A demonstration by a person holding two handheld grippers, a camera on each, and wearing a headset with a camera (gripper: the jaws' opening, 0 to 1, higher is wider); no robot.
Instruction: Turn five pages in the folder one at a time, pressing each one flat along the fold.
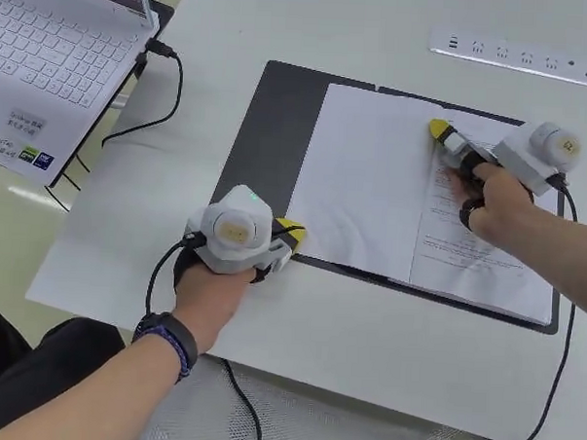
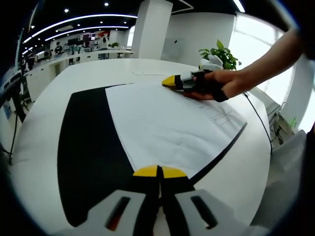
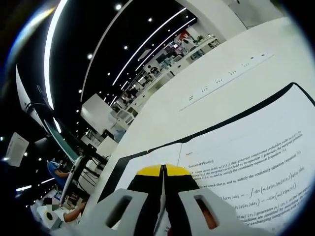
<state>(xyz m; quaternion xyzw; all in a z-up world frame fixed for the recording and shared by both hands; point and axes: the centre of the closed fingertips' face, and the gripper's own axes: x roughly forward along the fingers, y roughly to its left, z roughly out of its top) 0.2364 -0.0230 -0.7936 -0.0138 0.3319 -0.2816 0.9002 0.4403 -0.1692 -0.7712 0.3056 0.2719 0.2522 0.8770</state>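
Yellow-tipped left gripper, jaws pressed together, tips at near corner of blank turned page. Black folder lies open on white worktop. Farther off, right gripper, jaws likewise together, tips down at the fold.

The left gripper touches the near edge of a blank page in the open folder with its yellow tips. The right gripper rests on the fold, with the printed page beside it. A laptop stands beyond the left gripper, a power strip beyond the right.
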